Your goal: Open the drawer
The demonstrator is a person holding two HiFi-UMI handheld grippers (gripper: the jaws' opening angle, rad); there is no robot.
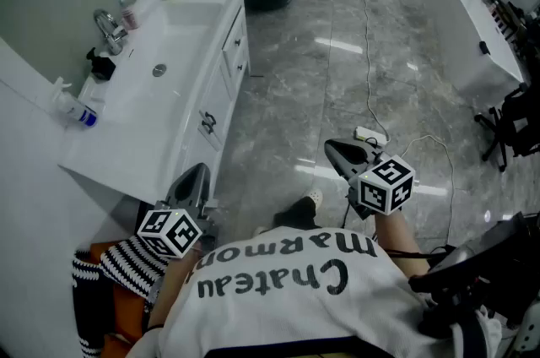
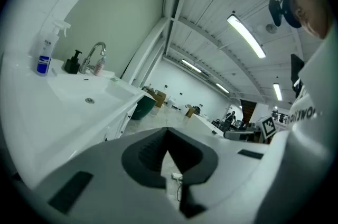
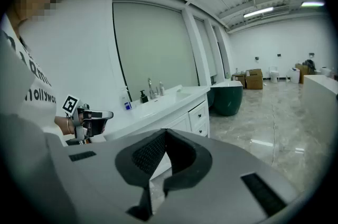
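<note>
A: Where's the drawer?

B: Two stacked drawers [image 1: 238, 44] at the far end of the vanity [image 1: 224, 86] front. Both look flush shut. Nearer us is a cabinet door [image 1: 208, 122] w/ its own handle.

A: Grippers?

B: The left gripper [image 1: 199, 170] is low beside the vanity's near corner, well short of the drawers. The right gripper [image 1: 331, 147] is out over the floor, well apart from the vanity. Both sets of jaws are pressed together, nothing btwn them.

A: What could go wrong?

B: Imo: closed jaws can't take a handle, so they'd only bump the front unless parted first. The handles look small, so a shallow bite could slip off mid-pull. The door handle is closer, so it's easy to grab the wrong one. Also a power strip [image 1: 369, 134] w/ cable lies on the floor near the person's shoe [image 1: 308, 200]: trip or snag risk when stepping fwd.

A: Do the views differ?

B: Only the head view gives the layout, i.e. both grippers vs. the vanity, plus the cable run. The left gripper view looks over the surface [image 2: 63, 106] at the spray bottle [image 2: 45, 54] and faucet [image 2: 94, 54], w/ little of the front. The right gripper view has the drawer fronts side-on, and the left gripper in the person's hand.
</note>
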